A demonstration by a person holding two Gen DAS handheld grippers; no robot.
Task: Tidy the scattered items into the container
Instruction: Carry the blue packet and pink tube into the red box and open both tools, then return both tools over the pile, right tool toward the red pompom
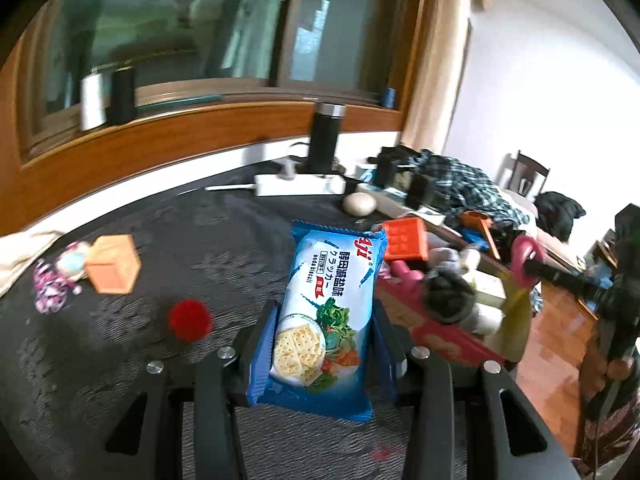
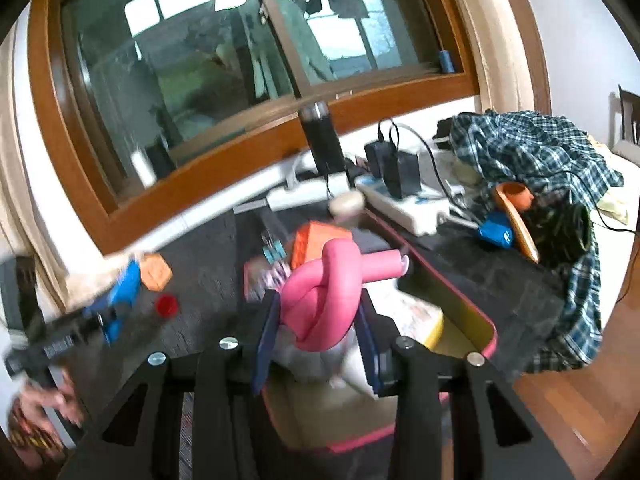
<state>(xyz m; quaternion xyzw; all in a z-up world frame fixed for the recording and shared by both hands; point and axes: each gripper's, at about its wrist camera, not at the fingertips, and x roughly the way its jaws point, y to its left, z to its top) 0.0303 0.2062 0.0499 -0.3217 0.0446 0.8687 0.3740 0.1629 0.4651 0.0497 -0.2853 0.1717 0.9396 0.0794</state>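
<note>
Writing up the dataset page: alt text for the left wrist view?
The left gripper clamps a blue soda cracker packet above a dark tablecloth, beside a pink-rimmed container of toys. A red pompom, orange hexagonal block and patterned fabric toy lie scattered to the left.

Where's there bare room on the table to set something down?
Bare dark cloth lies between the orange box, red pompom and white power strip. Crowded: the container, and the far right around the plaid shirt.
</note>
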